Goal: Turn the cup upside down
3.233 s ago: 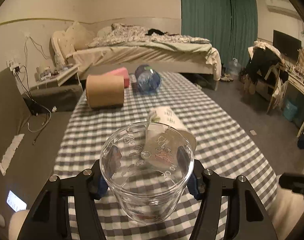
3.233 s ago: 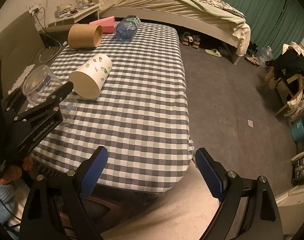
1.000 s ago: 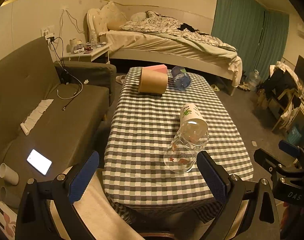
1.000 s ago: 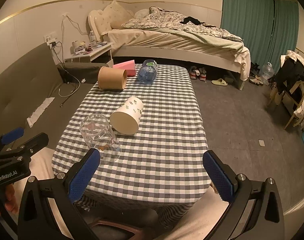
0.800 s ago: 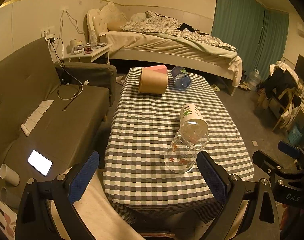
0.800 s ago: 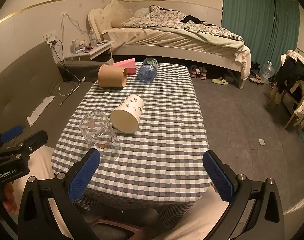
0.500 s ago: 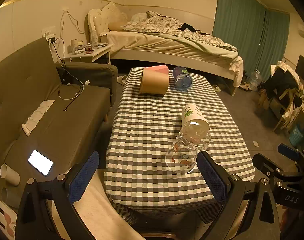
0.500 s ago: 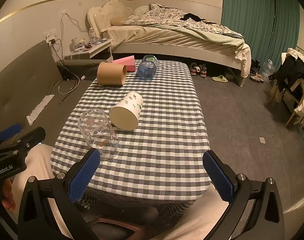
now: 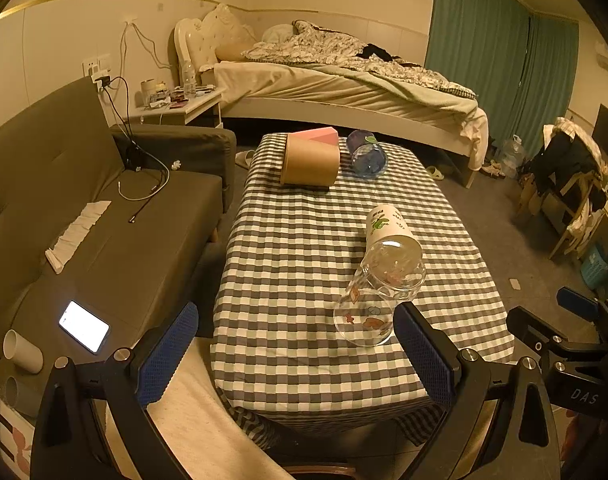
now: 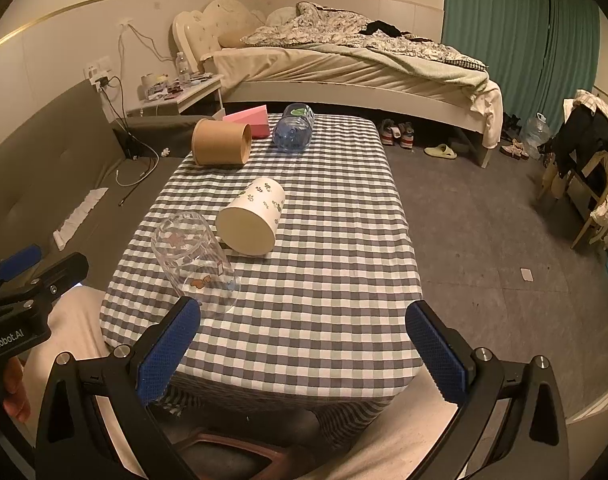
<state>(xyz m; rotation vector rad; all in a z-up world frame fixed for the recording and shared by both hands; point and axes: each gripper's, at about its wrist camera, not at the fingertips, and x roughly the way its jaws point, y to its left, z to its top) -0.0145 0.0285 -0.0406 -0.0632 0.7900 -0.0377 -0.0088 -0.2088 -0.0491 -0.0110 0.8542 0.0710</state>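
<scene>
A clear glass cup [image 9: 378, 290] with small coloured prints stands upside down, mouth on the checkered tablecloth, near the table's front edge; it also shows in the right wrist view [image 10: 194, 258]. A white paper cup with green prints [image 9: 388, 226] lies on its side right behind it, and shows in the right wrist view [image 10: 252, 216] too. My left gripper [image 9: 296, 354] is open and empty, held back in front of the table. My right gripper [image 10: 302, 350] is open and empty, also off the table's front edge.
A brown cardboard tub [image 9: 310, 160] lies on its side at the far end of the table [image 9: 288, 248], with a pink box [image 9: 318, 134] and a blue plastic bottle [image 9: 366, 156]. A grey sofa [image 9: 84, 208] with a lit phone [image 9: 84, 326] is left; a bed behind.
The left gripper let go of the glass cup, which now stands inverted on the cloth, and both grippers drew back from the table. Over the last second little has moved.
</scene>
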